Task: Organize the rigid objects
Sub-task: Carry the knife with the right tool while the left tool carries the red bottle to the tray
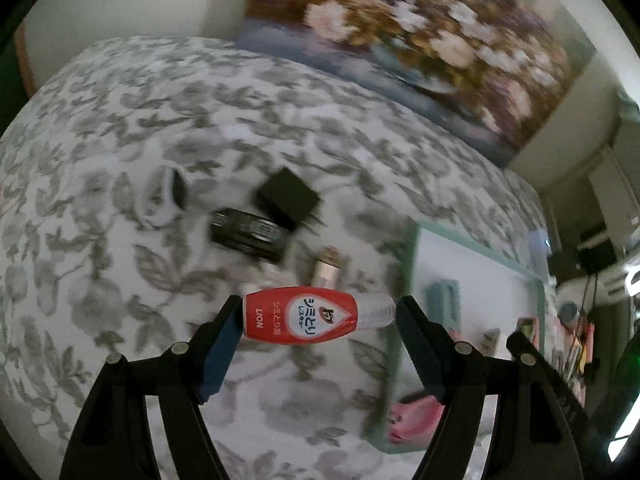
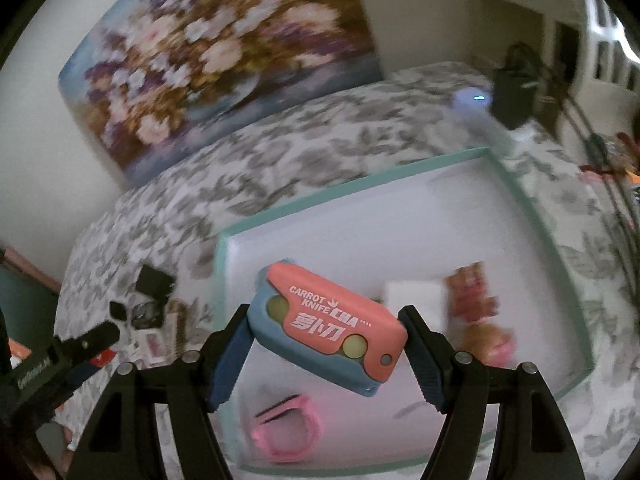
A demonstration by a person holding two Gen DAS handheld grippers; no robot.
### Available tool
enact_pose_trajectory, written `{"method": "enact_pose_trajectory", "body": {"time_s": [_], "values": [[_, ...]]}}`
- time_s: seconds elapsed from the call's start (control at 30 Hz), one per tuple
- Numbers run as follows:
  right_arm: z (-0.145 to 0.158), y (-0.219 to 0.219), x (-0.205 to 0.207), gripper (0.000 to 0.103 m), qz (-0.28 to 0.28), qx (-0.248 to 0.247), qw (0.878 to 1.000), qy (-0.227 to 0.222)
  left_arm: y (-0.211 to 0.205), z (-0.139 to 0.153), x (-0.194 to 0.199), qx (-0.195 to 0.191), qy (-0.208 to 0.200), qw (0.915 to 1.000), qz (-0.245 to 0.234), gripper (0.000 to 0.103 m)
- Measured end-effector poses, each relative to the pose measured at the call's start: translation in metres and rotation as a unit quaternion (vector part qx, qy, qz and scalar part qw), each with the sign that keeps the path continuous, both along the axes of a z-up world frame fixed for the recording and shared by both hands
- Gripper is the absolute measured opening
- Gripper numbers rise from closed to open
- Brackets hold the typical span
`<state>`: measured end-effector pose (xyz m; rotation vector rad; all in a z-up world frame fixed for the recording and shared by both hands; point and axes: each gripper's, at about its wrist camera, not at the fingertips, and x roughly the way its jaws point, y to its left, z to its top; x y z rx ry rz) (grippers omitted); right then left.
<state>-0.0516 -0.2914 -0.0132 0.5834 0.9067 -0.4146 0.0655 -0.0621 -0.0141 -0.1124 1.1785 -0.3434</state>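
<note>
Two claws each carry one small object above a surface draped in a grey leaf-patterned cloth, which looks like a bed. The left claw (image 1: pixel 318 314) is closed on a small red-and-white bottle (image 1: pixel 304 315), held sideways, one fingertip on its base and the other on its clear cap end. The bottle looks light, stiff and smooth; held by its ends like this, it could probably swivel or slip, so a hold across its wider body would likely be firmer. Below it, well apart on the cloth, lie a black block (image 1: pixel 289 197), a dark flat device (image 1: pixel 250 235), a white rounded item (image 1: pixel 160 199) and a small metallic tube (image 1: pixel 327 266).

The right claw (image 2: pixel 324 330) grips a coral-and-blue toy marked "Carrot Knife" (image 2: pixel 326 326) by its two short ends, tilted. It looks like hard, light plastic, easy to hold. It hangs over a white tray with a teal rim (image 2: pixel 352 186), which already holds a pink ring-shaped piece (image 2: pixel 286 430) and other blurred items.
</note>
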Motion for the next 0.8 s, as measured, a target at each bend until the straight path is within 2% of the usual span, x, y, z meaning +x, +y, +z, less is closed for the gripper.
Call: {"method": "enact_pose_trajectory", "body": {"time_s": [0.23, 0.57, 0.8], "values": [[-0.003, -0.043, -0.032, 0.075, -0.049, 0.001, 0.999, -0.003, -0.047, 0.0, -0.024, 0.008, 0.0, 0.9984, -0.056, 0.078], [-0.016, -0.087, -0.066, 0.075, -0.107, 0.004, 0.994, 0.016, -0.106, -0.009, -0.057, 0.054, -0.006, 0.9887, -0.14, 0.078], [-0.036, -0.094, -0.072, 0.075, -0.112, 0.017, 0.992, 0.047, -0.118, -0.024, -0.064, 0.071, 0.007, 0.9853, -0.155, 0.078]]}}
